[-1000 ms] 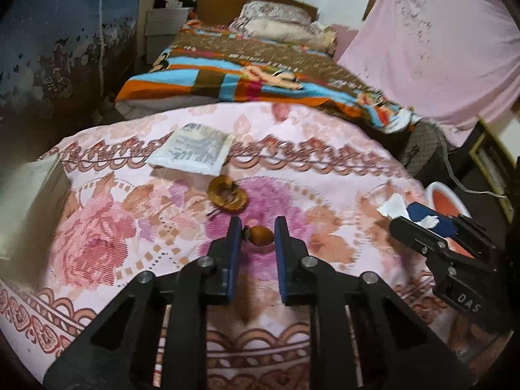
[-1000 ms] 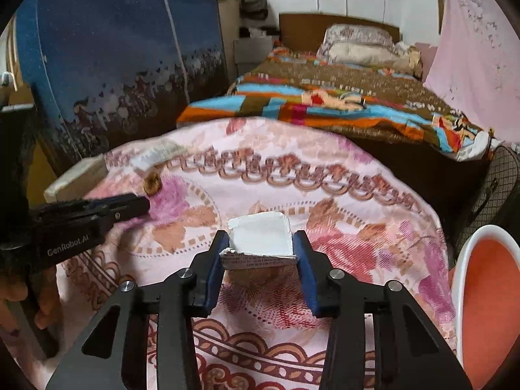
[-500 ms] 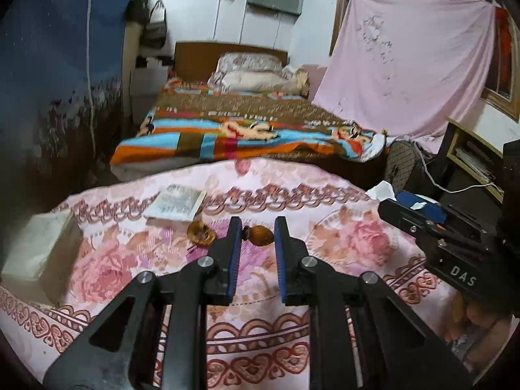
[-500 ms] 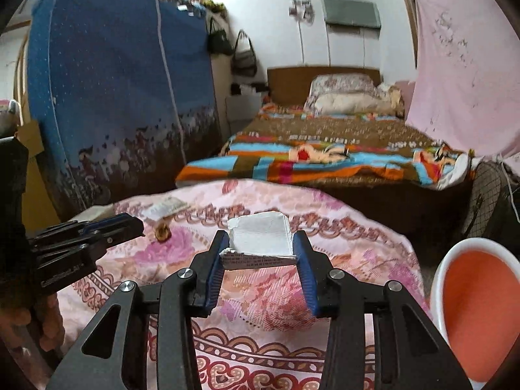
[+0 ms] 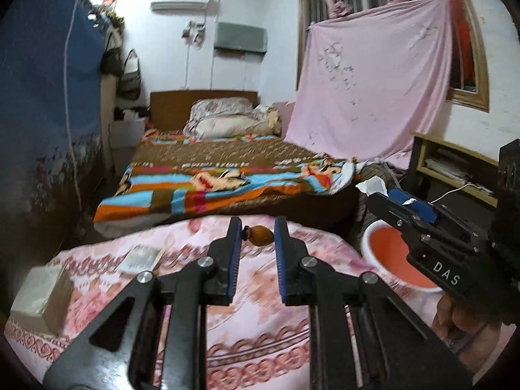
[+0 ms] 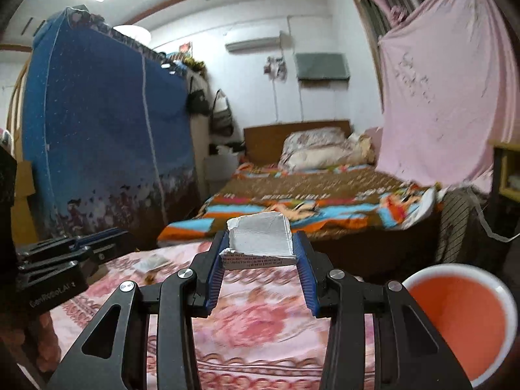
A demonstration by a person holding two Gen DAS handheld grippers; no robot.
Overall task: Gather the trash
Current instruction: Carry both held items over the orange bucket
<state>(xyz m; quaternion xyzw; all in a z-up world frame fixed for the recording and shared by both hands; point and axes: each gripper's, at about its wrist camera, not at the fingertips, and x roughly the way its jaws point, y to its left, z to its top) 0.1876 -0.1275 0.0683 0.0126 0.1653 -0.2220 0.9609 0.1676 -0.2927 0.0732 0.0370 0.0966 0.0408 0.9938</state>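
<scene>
Both pieces of trash are lifted clear of the bench (image 5: 247, 305) and the carry to the bin looks to be the step in hand. The left gripper (image 5: 257, 232) is narrowed onto a small brown scrap (image 5: 260, 234), pinched at the very tips, with a darker nub poking toward the left finger; what the scrap is made of is hard to tell. The right gripper (image 6: 260, 247) is clamped at a medium spread on a torn white carton piece (image 6: 260, 242), its printed edge facing the camera and its flat top tilted upward. The orange bin (image 6: 461, 321) with a white rim sits low to the right, beside the bench; in the left wrist view the right gripper's body covers part of its opening. The next move, as I judge it, calls for swinging each gripper over that opening and opening the jaws there, the right one being nearer. The brown scrap is held so shallowly that a jolt could drop it early. A flat white packet (image 5: 140, 257) and a pale box (image 5: 40, 295) lie on the bench's flowered cloth, along with a small brown bit (image 6: 150, 279) seen only in the right wrist view; motion blur smears the cloth, so whether other scraps lie there cannot be made out
</scene>
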